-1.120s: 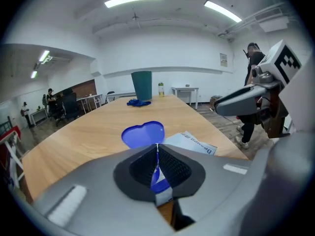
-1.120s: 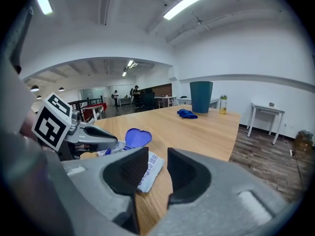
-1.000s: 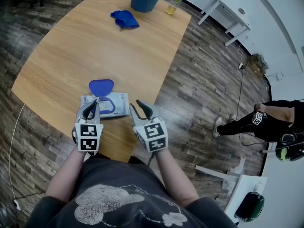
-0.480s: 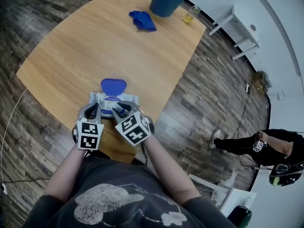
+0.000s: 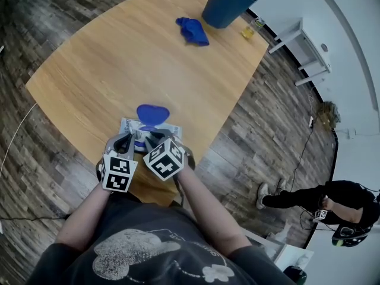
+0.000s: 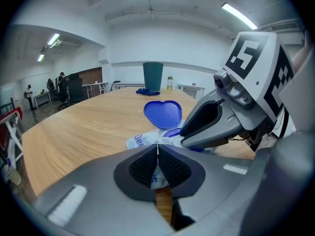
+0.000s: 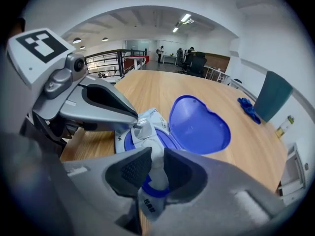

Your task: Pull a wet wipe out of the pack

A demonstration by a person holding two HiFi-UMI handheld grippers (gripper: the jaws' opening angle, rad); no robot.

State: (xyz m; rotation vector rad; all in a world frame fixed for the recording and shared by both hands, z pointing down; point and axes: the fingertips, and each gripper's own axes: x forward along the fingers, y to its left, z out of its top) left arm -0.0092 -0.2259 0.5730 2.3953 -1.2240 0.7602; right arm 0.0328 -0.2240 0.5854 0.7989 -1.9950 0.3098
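In the head view, one pack of wipes (image 5: 171, 129) lies at the near edge of the wooden worktop (image 5: 119, 58), low and centre in the frame. Its single blue lid (image 5: 152, 113) is flipped open on the far side, and the left gripper (image 5: 127, 140) and the right gripper (image 5: 151, 140) meet over it. At the top of the frame are one blue cloth (image 5: 193, 30), one blue bin (image 5: 228, 3) and one small bottle (image 5: 248, 31). In the left gripper view the jaws are clenched and appear to nip the pack's thin edge, pinning it down. In the right gripper view the jaws have just been closing and grasp the one wet wipe (image 7: 156, 167) that stands up from the round opening, with a pad against each side of it. So the lid is open, the pack looks anchored and the wipe is caught. I judge the pull has not yet begun, since the wipe's foot sits in the opening. Drawing it up and clear of the pack is what remains.
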